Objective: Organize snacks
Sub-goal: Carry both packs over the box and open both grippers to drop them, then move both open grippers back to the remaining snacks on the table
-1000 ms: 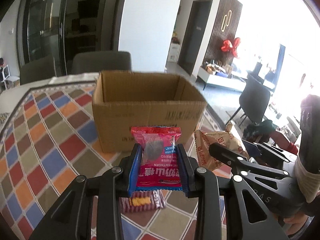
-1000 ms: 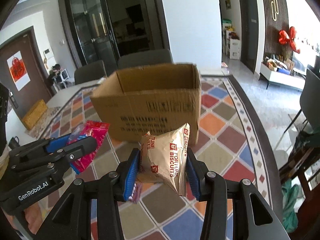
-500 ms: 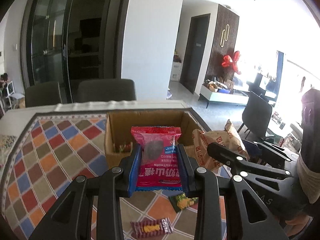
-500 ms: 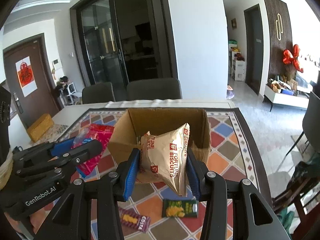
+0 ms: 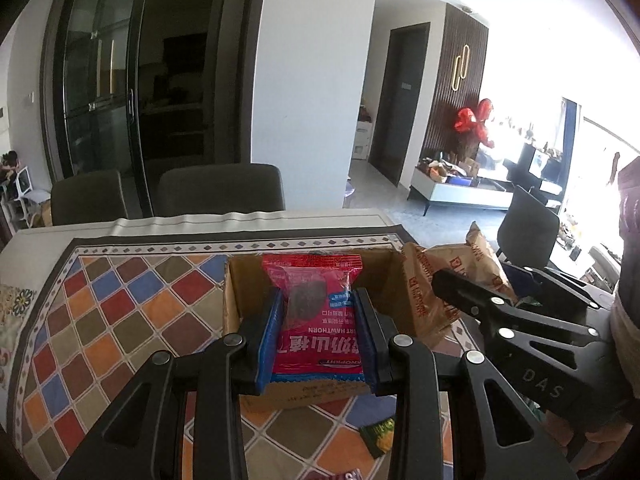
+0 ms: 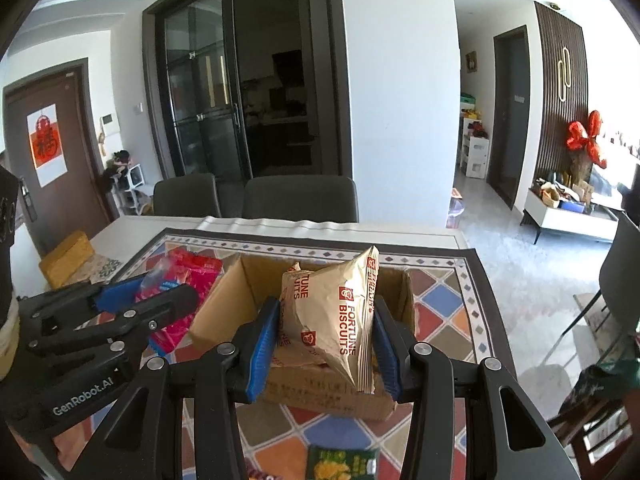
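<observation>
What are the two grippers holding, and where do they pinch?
The left gripper pinches the pink snack packet by its side edges. The right gripper pinches the tan biscuit bag by its sides.

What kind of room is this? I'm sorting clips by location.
Most likely a home dining area open to a living room: a table with a patterned cloth, dining chairs behind it, and a low TV cabinet beyond.
</observation>
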Action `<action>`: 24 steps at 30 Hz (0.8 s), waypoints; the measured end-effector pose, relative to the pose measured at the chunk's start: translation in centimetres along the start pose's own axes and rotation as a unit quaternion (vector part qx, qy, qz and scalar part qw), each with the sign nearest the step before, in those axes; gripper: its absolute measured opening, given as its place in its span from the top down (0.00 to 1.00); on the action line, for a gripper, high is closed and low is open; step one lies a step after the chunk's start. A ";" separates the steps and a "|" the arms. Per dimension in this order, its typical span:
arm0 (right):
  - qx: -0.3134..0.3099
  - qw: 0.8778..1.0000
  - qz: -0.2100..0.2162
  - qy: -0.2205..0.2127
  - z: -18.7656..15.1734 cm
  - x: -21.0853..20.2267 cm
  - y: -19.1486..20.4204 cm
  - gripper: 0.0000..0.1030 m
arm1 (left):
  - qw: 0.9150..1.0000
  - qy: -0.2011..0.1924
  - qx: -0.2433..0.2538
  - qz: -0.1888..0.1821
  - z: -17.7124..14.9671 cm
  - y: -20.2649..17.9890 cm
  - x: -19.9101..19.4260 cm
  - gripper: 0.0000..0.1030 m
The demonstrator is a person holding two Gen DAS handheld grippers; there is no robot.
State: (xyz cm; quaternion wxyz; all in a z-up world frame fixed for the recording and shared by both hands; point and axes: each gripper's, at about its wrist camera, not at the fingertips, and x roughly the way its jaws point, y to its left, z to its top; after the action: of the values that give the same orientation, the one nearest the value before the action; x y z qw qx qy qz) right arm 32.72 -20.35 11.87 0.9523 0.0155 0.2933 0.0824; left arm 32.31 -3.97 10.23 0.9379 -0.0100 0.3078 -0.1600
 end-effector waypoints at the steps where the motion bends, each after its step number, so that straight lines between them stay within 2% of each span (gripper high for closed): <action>1: 0.000 1.000 0.001 0.001 0.3 0.3 0.0 0.56 | 1.000 0.002 0.000 0.001 0.1 0.1 0.3 0.67; 9: -0.002 1.000 -0.005 0.022 1.4 3.6 0.0 0.56 | 0.999 0.033 -0.008 0.002 1.1 1.3 3.8 0.66; 13: -0.003 0.999 -0.008 0.035 1.5 5.2 -0.1 0.55 | 0.999 0.051 -0.008 0.017 1.5 1.4 5.6 0.63; 15: -0.006 0.999 -0.018 0.041 1.7 6.0 -0.2 0.48 | 0.998 0.052 0.000 0.032 1.4 1.2 5.8 0.56; 17: -0.006 0.998 -0.032 0.048 1.8 6.4 -0.4 0.35 | 0.998 0.049 -0.001 0.041 1.3 1.3 5.6 0.51; 24: 0.000 0.998 -0.040 0.041 1.1 5.3 -0.9 0.35 | 0.998 0.044 -0.004 0.038 0.1 1.2 3.4 0.47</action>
State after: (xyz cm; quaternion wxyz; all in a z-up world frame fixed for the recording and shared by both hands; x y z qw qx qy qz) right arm 37.78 -20.34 9.78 0.9421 0.0002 0.3323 0.0451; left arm 35.33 -3.93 8.24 0.9289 0.0047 0.3491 -0.1234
